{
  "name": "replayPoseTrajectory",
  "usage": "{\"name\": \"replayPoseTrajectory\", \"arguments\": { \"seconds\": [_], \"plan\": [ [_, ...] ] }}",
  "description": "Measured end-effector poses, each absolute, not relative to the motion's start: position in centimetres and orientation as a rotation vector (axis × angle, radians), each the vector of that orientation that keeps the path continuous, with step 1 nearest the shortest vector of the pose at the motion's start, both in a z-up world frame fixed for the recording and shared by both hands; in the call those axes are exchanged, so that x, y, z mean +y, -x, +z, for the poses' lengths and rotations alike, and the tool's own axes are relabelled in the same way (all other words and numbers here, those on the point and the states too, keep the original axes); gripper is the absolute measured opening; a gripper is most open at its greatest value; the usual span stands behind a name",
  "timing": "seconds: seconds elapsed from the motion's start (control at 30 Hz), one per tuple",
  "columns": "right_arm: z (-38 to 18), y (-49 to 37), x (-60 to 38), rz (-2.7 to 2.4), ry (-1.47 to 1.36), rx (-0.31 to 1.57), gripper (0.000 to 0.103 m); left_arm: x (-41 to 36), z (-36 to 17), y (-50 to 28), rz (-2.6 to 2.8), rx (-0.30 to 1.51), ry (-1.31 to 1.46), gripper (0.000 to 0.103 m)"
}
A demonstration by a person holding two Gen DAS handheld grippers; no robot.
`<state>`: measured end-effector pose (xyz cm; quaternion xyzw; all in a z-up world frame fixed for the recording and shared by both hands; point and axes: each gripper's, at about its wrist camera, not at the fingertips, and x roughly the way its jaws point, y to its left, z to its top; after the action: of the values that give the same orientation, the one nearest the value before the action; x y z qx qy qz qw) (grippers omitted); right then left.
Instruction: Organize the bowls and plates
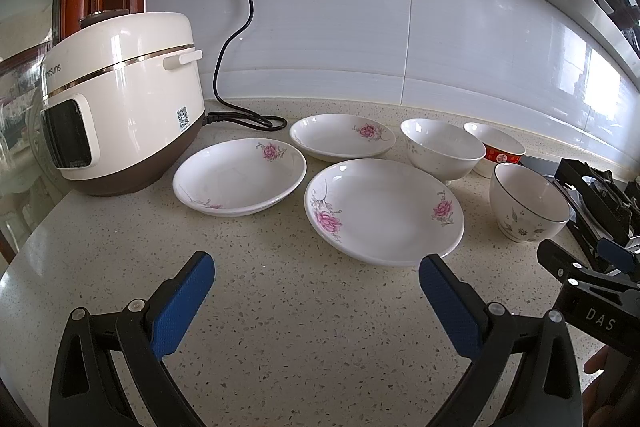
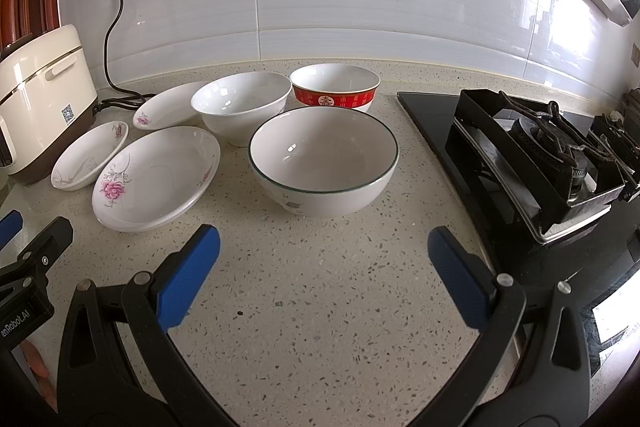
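The left gripper (image 1: 316, 275) hovers low over the speckled countertop (image 1: 280, 327), level and pointed toward the wall, its blue fingers (image 1: 182, 307) spread wide and holding nothing; the nearest floral plate (image 1: 384, 213) lies just beyond its right fingertip, with two more floral plates (image 1: 240, 177) (image 1: 342, 138) farther ahead. The right gripper (image 2: 324, 253) is posed likewise, jaws wide and empty, with the green-rimmed bowl (image 2: 323, 163) straight ahead between its fingers, the white bowl (image 2: 241, 107) and red-banded bowl (image 2: 334, 89) behind it, and the gas stove (image 2: 536, 159) off its right finger.
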<state>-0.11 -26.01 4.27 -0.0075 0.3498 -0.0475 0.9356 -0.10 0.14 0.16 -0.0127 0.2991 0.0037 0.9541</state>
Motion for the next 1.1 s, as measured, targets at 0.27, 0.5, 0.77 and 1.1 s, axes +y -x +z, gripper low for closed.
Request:
{"name": "replayPoseTrajectory", "arguments": {
  "seconds": [0.27,0.5,0.77,1.1],
  "plan": [
    [4.2,0.0,-26.3,-0.059,-0.023,0.72,0.103,0.3,0.2,0.1,0.006,0.606,0.035,0.103],
    [4.3,0.5,-27.3,0.05,-0.183,0.727,0.103,1.6,0.4,0.3,0.011,0.595,0.076,0.103],
    [2.9,-1.1,-24.3,0.204,-0.293,0.847,0.103,3.2,-0.2,0.0,-0.048,0.617,0.201,0.103],
    [0.9,-5.9,-21.9,0.258,-0.394,1.003,0.081,5.5,-2.5,-3.0,-0.146,0.703,0.415,0.072]
  ]
}}
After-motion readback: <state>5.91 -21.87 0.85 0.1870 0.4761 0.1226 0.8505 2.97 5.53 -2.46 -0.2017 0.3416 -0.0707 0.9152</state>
